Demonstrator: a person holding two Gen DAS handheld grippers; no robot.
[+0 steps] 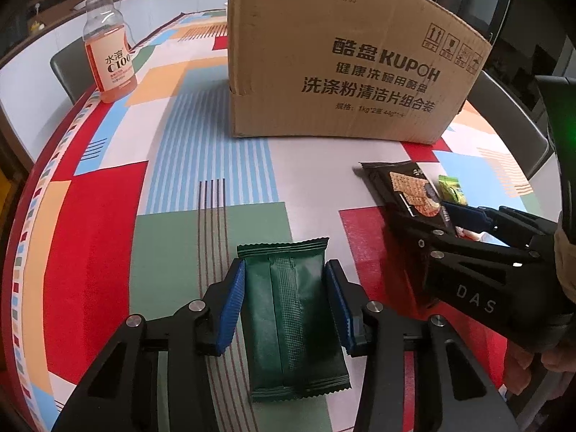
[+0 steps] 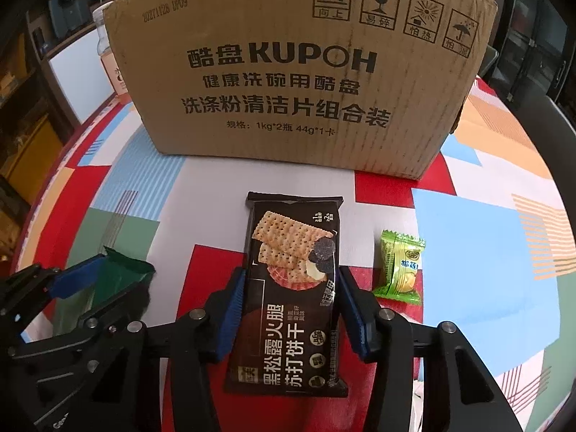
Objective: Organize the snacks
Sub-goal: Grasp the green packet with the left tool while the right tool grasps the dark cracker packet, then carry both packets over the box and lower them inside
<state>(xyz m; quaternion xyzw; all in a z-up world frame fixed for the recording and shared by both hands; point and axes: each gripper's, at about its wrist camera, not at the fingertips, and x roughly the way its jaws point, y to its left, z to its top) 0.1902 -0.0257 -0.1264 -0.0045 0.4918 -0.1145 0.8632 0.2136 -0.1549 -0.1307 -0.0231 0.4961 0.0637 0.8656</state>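
Observation:
A dark green snack packet (image 1: 288, 309) lies seam-up on the patterned tablecloth (image 1: 108, 216). My left gripper (image 1: 286, 266) has its blue pads against both long edges and is shut on it. A black cracker packet (image 2: 288, 324) lies flat in the right wrist view, and my right gripper (image 2: 292, 273) is shut on its two sides. Each gripper shows in the other's view: the right gripper (image 1: 428, 216) on the black cracker packet (image 1: 406, 187), the left gripper (image 2: 104, 284) on the green packet (image 2: 122, 270). Both packets rest on the table.
A large brown cardboard box (image 2: 288, 72) stands just behind both packets. A small light-green wrapped candy (image 2: 399, 270) lies right of the cracker packet. An orange drink bottle (image 1: 108, 46) stands at the far left near the table edge. Chair backs (image 1: 511, 122) show beyond the rim.

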